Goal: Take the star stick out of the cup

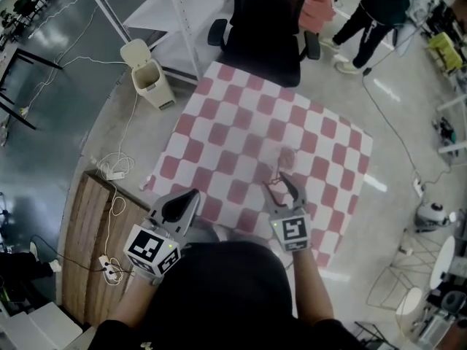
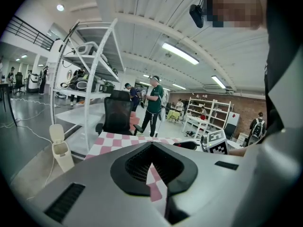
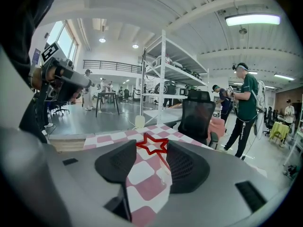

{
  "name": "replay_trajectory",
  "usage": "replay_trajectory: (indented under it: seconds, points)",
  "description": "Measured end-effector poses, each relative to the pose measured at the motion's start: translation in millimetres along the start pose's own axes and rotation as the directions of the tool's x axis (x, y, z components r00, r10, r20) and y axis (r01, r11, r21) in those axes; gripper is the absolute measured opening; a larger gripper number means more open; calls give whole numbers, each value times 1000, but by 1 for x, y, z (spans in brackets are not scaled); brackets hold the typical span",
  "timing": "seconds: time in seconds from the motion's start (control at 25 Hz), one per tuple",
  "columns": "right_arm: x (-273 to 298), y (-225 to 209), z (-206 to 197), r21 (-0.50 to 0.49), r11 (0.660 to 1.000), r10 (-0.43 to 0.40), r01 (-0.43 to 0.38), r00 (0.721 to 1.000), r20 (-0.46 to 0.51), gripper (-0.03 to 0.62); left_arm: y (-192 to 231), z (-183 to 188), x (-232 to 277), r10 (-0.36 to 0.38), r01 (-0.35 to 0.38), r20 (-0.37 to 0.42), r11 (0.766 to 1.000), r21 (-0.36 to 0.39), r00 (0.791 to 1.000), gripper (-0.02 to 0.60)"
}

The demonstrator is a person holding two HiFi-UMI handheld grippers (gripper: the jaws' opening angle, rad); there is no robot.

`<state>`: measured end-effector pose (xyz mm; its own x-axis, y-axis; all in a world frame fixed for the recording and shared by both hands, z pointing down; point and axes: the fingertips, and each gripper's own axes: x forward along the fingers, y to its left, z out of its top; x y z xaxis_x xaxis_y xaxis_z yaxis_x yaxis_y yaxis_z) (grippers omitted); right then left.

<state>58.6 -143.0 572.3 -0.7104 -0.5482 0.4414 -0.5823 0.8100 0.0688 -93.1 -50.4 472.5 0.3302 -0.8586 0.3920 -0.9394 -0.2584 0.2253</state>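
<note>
Right gripper [image 1: 281, 186] is seen spread around the red star stick [image 3: 160, 152]; left gripper [image 2: 151, 144] is pressed together, empty. Checked worktop [image 1: 241, 122] is backed by an office chair [image 1: 266, 28].

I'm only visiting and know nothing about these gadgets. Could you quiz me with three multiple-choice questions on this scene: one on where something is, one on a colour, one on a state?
1. Where does the star stick show?
A. Between the jaws of the right gripper
B. On the floor beside a bin
C. In the other gripper

2. What colours are the checks on the tablecloth?
A. Blue and yellow
B. Black and green
C. Pink and white

3. How do the jaws of the left gripper stand?
A. Wide apart
B. Tips together, nothing between them
C. Clamped on a cup

Answers:
1. A: the right gripper view shows the red star at the tips of its parted jaws.
2. C: the head view shows pink and white squares.
3. B: the left gripper view shows the tips meeting, with only cloth behind them.
</note>
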Motion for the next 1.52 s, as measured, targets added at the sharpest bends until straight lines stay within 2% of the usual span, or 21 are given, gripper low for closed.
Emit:
replay_trajectory:
  seconds: [0.2, 0.44, 0.68, 0.88, 1.12, 1.24, 1.52]
  points:
    - [-3, -6, 14, -6, 1000, -16, 16, 1000, 11, 209, 0, 5, 4, -19, 19, 6, 1000, 7, 1000, 40]
    - [-7, -13, 35, 31, 999, -37, 35, 998, 46, 209, 6, 13, 7, -45, 45, 13, 999, 11, 999, 40]
    - [-21, -14, 66, 54, 997, -62, 58, 995, 78, 209, 8, 27, 16, -101, 101, 33, 995, 18, 994, 40]
    - [-41, -15, 93, 96, 990, -116, 104, 985, 131, 207, 7, 37, 25, -162, 161, 47, 986, 34, 986, 40]
    - [-71, -22, 112, 136, 972, -212, 190, 963, 166, 207, 0, 48, 39, -247, 243, 55, 968, 65, 968, 40]
    - [-87, -26, 115, 180, 953, -276, 245, 945, 174, 207, -6, 51, 47, -290, 286, 52, 955, 77, 956, 40]
    - [-125, -34, 104, 232, 899, -411, 371, 899, 153, 207, -31, 56, 66, -408, 402, 27, 908, 115, 913, 40]
